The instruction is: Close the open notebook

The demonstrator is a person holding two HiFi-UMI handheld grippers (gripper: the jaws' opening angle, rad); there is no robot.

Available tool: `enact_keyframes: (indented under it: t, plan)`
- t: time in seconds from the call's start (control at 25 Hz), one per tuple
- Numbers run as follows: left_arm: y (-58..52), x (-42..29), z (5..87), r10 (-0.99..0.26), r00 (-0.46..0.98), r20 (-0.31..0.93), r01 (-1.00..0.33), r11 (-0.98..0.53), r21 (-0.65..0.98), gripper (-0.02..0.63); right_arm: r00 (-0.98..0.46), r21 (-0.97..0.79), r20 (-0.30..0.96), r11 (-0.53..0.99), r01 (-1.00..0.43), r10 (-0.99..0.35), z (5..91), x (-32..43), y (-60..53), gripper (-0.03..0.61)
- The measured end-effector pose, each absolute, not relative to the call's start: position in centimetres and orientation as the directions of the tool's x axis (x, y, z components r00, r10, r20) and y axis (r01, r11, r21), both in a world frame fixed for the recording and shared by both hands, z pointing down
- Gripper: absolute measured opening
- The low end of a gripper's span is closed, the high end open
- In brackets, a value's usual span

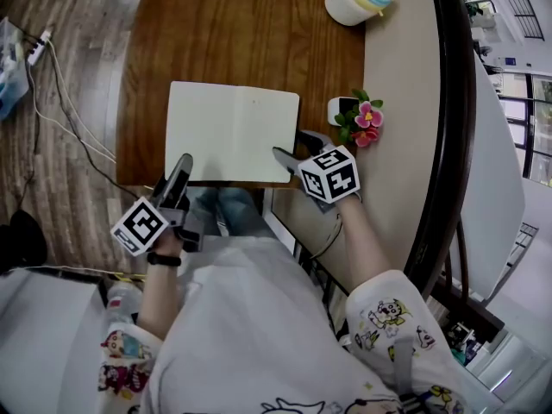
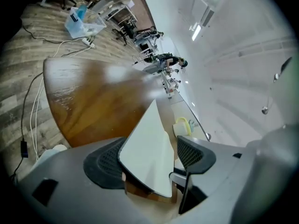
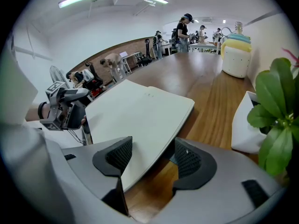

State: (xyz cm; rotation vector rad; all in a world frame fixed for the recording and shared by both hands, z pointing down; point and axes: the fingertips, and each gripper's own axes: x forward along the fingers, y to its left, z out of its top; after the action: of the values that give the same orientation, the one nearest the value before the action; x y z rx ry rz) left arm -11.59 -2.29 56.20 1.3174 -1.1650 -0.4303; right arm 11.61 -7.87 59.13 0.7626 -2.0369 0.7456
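The brown tabletop (image 1: 233, 24) far of the notebook (image 1: 231, 132) is left bare, so free room is offered there. To the notebook's right, passage is narrowed by a flower pot (image 1: 339, 110) set just beside its edge. A cream mug (image 1: 354, 0) is placed well apart, far right.

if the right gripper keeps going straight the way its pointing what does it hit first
The notebook. Its near corner already lies between the right gripper's open jaws, so going straight on would probably run them further over its edge. Whether a jaw already touches it is hard to tell.
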Motion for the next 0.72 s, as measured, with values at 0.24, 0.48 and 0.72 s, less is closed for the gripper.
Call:
enact_keyframes:
  t: [0.24,0.48,0.72]
  plan:
    - [-3.08,-11.65,56.76,-0.775,0.453,0.44,-0.364,0.29,0.885,0.299,-0.483,-0.234,0.84,0.637,-0.734,-0.248,58.99,12.04,-7.77,0.27]
    - [-3.32,-12.21,56.96,-0.733,0.458,0.502,-0.455,0.292,0.842,0.041,-0.482,-0.234,0.838,0.63,-0.74,-0.254,58.76,11.83,-7.64,0.27]
    - [-3.42,-11.83,56.21,-0.73,0.47,0.496,-0.492,0.249,0.834,0.029,-0.475,-0.229,0.84,0.621,-0.749,-0.263,58.92,12.02,-7.65,0.27]
